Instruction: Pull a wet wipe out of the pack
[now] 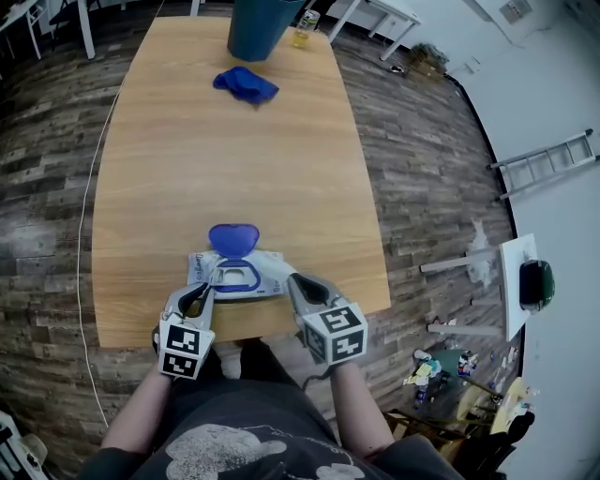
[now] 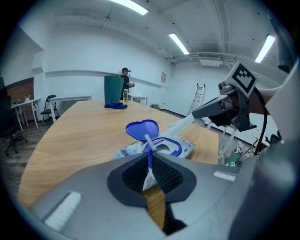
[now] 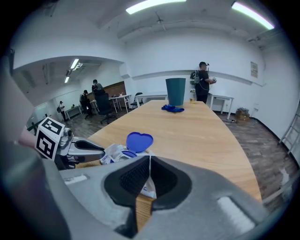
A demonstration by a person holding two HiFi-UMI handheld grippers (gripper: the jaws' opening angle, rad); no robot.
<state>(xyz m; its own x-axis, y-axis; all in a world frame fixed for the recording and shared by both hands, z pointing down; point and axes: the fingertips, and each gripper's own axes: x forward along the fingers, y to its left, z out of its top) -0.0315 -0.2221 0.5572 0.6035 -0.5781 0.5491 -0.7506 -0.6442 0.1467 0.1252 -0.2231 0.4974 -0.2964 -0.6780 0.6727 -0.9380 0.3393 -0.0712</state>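
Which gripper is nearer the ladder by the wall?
Right. The right gripper pinches a wipe at the end of the pack on the side of the ladder; the left gripper grips the opposite end, farther away.

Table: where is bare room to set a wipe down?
Free: mid table, between blue cloth and wipes pack, edge to edge. Crowded: near edge, where left gripper and right gripper flank the pack; far end, by the teal bin.
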